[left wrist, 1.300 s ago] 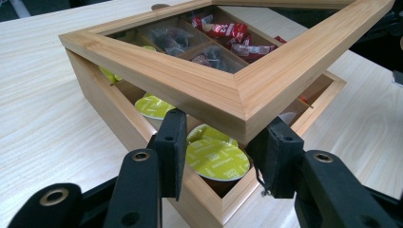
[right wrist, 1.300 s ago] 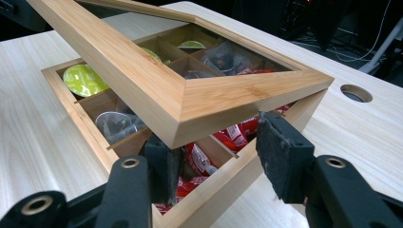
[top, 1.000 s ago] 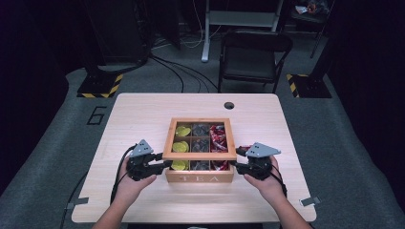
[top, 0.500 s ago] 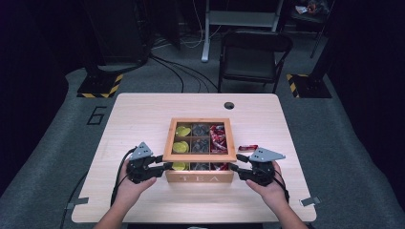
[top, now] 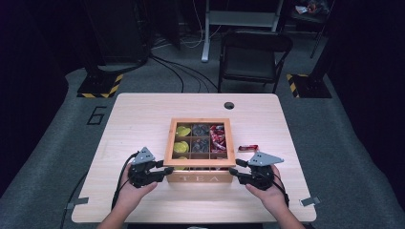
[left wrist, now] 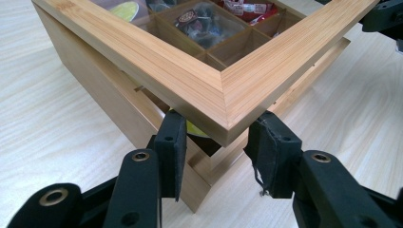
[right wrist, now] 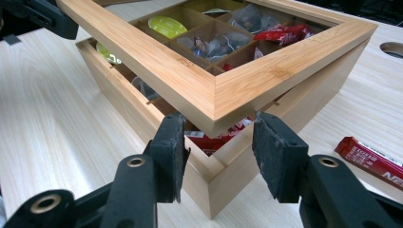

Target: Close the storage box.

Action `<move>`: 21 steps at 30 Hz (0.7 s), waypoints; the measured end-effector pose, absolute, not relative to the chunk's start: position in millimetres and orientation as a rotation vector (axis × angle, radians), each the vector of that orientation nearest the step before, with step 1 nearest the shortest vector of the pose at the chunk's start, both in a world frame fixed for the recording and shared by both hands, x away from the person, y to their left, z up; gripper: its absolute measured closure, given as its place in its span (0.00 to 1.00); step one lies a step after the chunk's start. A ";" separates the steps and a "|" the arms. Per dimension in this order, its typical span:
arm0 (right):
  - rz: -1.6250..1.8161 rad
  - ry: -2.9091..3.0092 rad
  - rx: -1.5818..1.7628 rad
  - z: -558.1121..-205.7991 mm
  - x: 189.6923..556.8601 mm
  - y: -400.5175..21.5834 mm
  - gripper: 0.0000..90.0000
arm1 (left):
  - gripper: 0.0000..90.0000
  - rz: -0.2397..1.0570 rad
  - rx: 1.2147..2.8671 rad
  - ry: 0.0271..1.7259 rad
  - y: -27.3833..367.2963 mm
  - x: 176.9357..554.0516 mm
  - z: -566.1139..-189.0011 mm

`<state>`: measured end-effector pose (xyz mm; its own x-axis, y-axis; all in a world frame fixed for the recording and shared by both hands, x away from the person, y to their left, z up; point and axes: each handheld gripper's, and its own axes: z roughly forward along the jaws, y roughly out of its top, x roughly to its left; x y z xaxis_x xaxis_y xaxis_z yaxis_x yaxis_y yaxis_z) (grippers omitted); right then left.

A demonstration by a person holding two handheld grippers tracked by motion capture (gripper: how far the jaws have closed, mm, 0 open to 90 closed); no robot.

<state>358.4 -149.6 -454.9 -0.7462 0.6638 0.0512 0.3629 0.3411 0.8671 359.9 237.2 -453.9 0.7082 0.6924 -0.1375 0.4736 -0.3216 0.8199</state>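
Note:
A bamboo tea box (top: 199, 178) marked TEA stands near the table's front middle. Its framed lid with a clear window (top: 199, 121) is lifted at the front, leaving a gap above the box wall (left wrist: 95, 95) (right wrist: 142, 90). My left gripper (top: 168, 169) (left wrist: 218, 137) clasps the lid's front left corner (left wrist: 223, 95) between its pads. At the front right corner (right wrist: 214, 99), my right gripper (top: 233, 171) (right wrist: 216, 135) holds the lid the same way. Inside lie yellow pods (top: 181, 131), dark sachets (top: 200, 130) and red packets (top: 218, 133).
A red packet (top: 248, 148) (right wrist: 375, 159) lies on the table right of the box. A cable hole (top: 229, 105) is at the table's far side, and a folding chair (top: 255, 52) stands beyond it. Bare wood surrounds the box.
Both hands have drawn slightly back toward the table's near edge, still at the box's front corners. The box has stayed in place.

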 end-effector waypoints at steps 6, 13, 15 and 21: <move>1.360 2.300 0.925 -457.5 357.1 -149.4 0.60 | 0.65 0.289 1.979 0.894 237.6 359.2 -456.6; 1.356 2.305 0.941 -461.3 356.6 -148.5 0.61 | 0.65 0.284 1.981 0.897 238.2 357.3 -460.0; 1.355 2.308 0.940 -462.0 356.8 -148.4 0.61 | 0.65 0.279 1.983 0.902 238.6 356.0 -460.6; 1.340 2.325 0.943 -464.7 356.3 -148.0 0.61 | 0.65 0.284 1.991 0.901 240.0 354.3 -462.0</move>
<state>356.3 -148.0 -464.7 -0.7413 0.6678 0.0666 0.3924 0.3508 0.8503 354.3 240.0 -462.0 0.7075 0.6918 -0.1443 0.4842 -0.3258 0.8120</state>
